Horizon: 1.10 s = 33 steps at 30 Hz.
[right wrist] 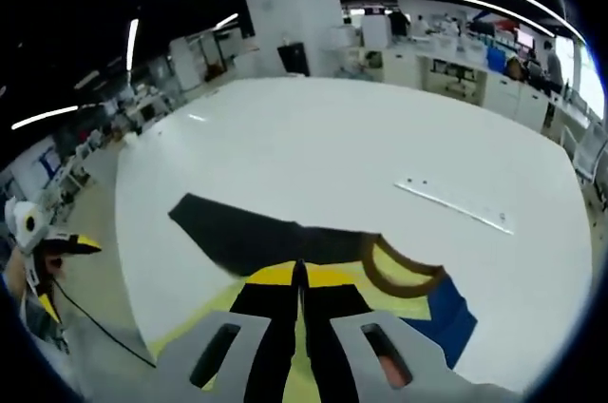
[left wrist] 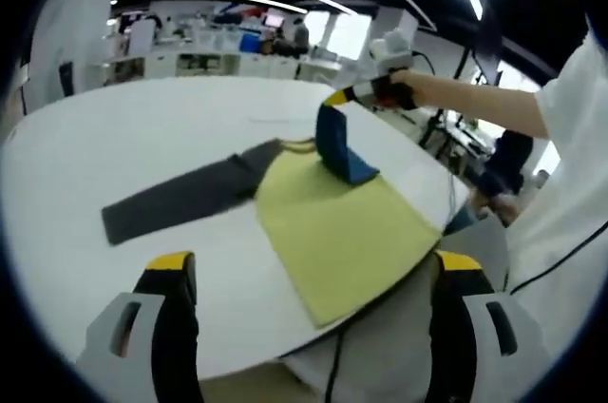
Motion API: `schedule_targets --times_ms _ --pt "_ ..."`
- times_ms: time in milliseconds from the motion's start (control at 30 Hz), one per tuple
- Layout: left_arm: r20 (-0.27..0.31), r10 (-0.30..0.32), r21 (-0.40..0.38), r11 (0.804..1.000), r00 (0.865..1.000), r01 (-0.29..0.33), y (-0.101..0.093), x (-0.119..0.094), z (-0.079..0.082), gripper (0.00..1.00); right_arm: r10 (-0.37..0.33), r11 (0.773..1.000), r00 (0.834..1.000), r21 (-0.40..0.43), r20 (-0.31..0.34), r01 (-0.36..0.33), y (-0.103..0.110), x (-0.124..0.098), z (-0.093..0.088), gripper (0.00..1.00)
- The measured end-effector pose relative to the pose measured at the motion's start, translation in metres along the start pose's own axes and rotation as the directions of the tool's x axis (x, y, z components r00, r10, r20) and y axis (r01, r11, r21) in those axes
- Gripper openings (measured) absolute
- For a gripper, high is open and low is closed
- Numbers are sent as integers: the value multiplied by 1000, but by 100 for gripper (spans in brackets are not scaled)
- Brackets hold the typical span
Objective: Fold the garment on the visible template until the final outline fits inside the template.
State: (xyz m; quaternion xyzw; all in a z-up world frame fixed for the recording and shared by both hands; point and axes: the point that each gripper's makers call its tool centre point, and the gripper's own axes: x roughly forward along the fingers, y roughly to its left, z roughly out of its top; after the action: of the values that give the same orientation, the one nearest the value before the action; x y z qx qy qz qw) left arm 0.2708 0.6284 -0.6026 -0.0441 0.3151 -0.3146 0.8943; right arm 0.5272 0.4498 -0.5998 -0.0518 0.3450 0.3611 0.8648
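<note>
Currently a garment (left wrist: 332, 222) lies spread on a large, smooth white table (left wrist: 142, 127), and every place below is given relative to that garment. Its body is a flat pale yellow panel with a matte, soft look. To its left, one dark grey sleeve (left wrist: 180, 199) stretches out flat in a long narrow strip, joined at the shoulder. At its top edge sits a brownish collar band (right wrist: 399, 275), a curved ring of ribbed-looking trim. No separate template outline can be made out on the table.

Below the garment in the left gripper view, the left gripper (left wrist: 313, 327) hovers off the cloth with its grey, yellow-tipped jaws set wide apart and holding nothing, probably waiting its turn.

At the garment's upper right, the right gripper (left wrist: 332, 99), held in a person's hand (left wrist: 394, 91), has its jaws closed together on the blue sleeve (left wrist: 340, 146), lifting it into an upright fold. That lift looks meant to carry the sleeve inward over the yellow body, narrowing the outline.
</note>
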Motion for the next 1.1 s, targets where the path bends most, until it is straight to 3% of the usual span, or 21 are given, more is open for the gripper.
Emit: schedule_targets --times_ms 133,600,767,1100 --pt "-5 -3 -10 1000 1000 3 4 3 -3 99 -23 998 999 57 -25 25 0 7 -6 2" --pt "-3 -12 -22 1000 1000 12 17 12 -5 99 -61 988 994 135 -89 73 17 42 -25 2" --pt "-8 -12 -31 999 1000 12 24 14 -11 99 -92 956 993 273 -71 108 24 52 -37 2" --pt "-10 -12 -46 999 1000 11 32 15 -19 99 -148 921 985 350 -93 171 29 71 -58 2"
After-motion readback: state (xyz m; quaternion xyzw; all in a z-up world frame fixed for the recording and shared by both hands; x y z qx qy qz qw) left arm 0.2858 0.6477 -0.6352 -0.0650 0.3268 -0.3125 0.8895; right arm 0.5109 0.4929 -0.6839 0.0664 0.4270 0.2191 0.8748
